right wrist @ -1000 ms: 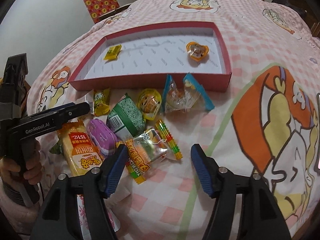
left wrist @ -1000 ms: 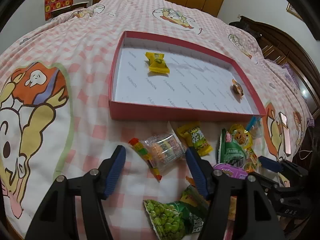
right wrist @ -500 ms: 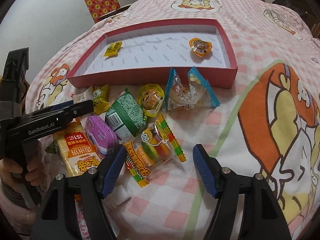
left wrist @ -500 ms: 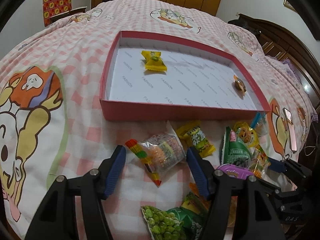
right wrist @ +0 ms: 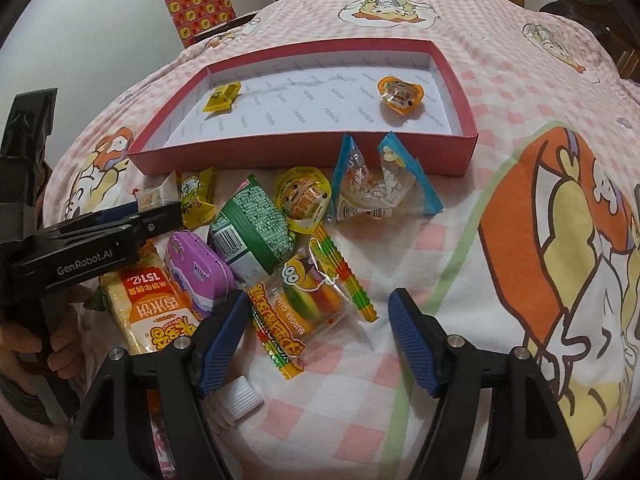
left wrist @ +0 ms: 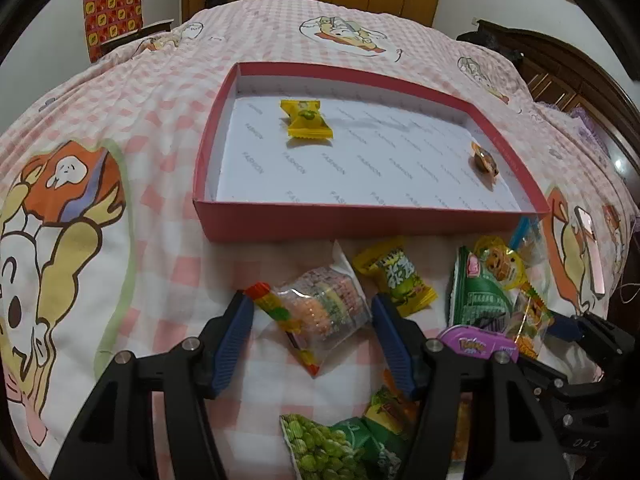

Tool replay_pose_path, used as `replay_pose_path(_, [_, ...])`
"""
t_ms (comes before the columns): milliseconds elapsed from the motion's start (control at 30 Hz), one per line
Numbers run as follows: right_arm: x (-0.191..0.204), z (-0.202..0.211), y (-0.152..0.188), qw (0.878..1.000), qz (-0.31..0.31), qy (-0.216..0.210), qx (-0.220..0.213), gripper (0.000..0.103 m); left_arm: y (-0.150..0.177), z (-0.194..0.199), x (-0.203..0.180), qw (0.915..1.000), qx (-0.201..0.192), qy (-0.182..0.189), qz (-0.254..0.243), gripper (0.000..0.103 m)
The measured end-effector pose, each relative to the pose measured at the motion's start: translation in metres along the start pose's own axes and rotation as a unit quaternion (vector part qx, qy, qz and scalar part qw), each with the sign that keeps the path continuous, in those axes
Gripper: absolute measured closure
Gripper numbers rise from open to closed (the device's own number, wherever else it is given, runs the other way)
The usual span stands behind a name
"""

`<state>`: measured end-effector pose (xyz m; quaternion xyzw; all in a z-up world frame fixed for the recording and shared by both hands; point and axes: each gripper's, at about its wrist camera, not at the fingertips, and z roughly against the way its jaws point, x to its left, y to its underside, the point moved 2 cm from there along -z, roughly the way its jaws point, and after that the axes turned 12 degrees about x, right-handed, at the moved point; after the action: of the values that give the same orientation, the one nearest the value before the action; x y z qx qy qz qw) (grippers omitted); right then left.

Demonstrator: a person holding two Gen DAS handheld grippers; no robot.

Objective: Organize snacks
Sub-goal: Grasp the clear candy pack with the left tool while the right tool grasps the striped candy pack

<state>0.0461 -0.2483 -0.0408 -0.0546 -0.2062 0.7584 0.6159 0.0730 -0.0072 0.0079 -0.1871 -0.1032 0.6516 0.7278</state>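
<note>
A shallow red box [left wrist: 360,224] with a white floor lies on the pink checked bedspread. It holds a yellow candy [left wrist: 306,120] and an orange jelly cup [left wrist: 484,160]. My left gripper [left wrist: 310,300] points down over a clear packet of coloured sweets [left wrist: 324,308]. Its jaws are closing, with the packet lying on the bed between them and neither pad pressing it. In the right wrist view my right gripper [right wrist: 318,300] straddles a burger gummy packet [right wrist: 308,296]. Its jaws are opening, the left pad at the packet's edge and the right pad well apart.
Loose snacks crowd the bed in front of the box: a green bag [right wrist: 252,228], a purple tin [right wrist: 196,272], an orange rice-cracker pack [right wrist: 152,312], a blue-edged clear packet [right wrist: 380,184], a yellow-green candy [left wrist: 396,276] and a green pea bag [left wrist: 332,448]. A white cap [right wrist: 240,396] lies near my right gripper.
The left gripper has crept forward so the clear packet now lies between its fingers. The right gripper has opened wider and closed in on the burger gummy packet.
</note>
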Motion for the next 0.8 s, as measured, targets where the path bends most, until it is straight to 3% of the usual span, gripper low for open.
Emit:
replay_pose_path(167, [0.000,0.000,0.001,1.000,-0.001,0.004,-0.008,0.031,0.001,0.001,0.000,1.0000,-0.004,-0.002,-0.001,0.039])
replay_pose_path(267, [0.000,0.002,0.003,1.000,-0.002,0.008,-0.011,0.036,0.002,0.003,0.001,1.0000,-0.006,-0.003,0.002,0.046])
replay_pose_path(433, [-0.003,0.005,0.004,1.000,-0.009,0.016,-0.017,0.062,0.004,0.006,0.003,1.0000,-0.009,0.003,0.002,0.057])
replay_pose_path(800, [-0.009,0.012,0.007,0.999,-0.020,0.006,-0.031,0.069,0.008,0.020,0.005,0.9997,-0.021,0.008,0.006,0.062])
